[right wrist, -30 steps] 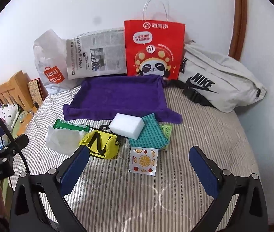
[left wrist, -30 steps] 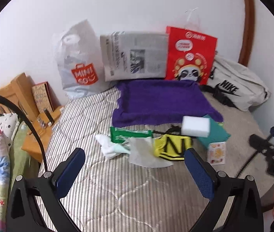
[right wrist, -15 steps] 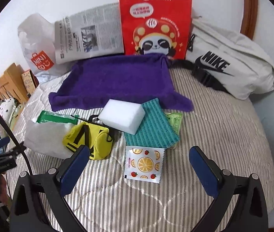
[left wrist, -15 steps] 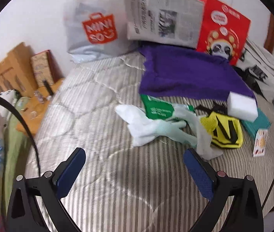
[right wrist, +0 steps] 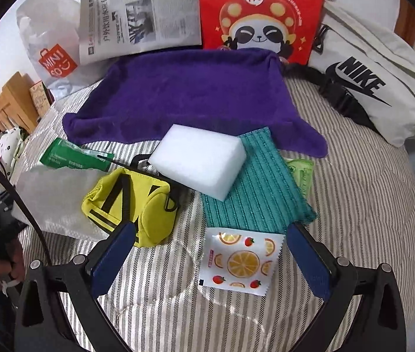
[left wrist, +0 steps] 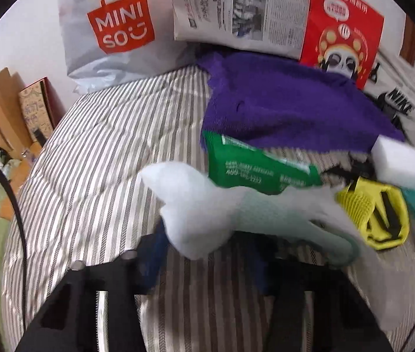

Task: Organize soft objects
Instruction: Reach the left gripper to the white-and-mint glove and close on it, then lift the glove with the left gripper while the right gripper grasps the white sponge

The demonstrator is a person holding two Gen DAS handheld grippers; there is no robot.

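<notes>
On the striped bed (right wrist: 368, 205), the right gripper (right wrist: 207, 252) hovers with jaws spread wide on either side of a fruit-print sachet (right wrist: 241, 261), not touching it. Behind lie a teal cloth (right wrist: 260, 193), a white sponge (right wrist: 198, 161) resting on it, a yellow pouch (right wrist: 131, 205) and a purple towel (right wrist: 192, 99). The left gripper (left wrist: 207, 261) is blurred; its jaws seem drawn in around a white cloth (left wrist: 195, 214), though I cannot tell whether they pinch it.
</notes>
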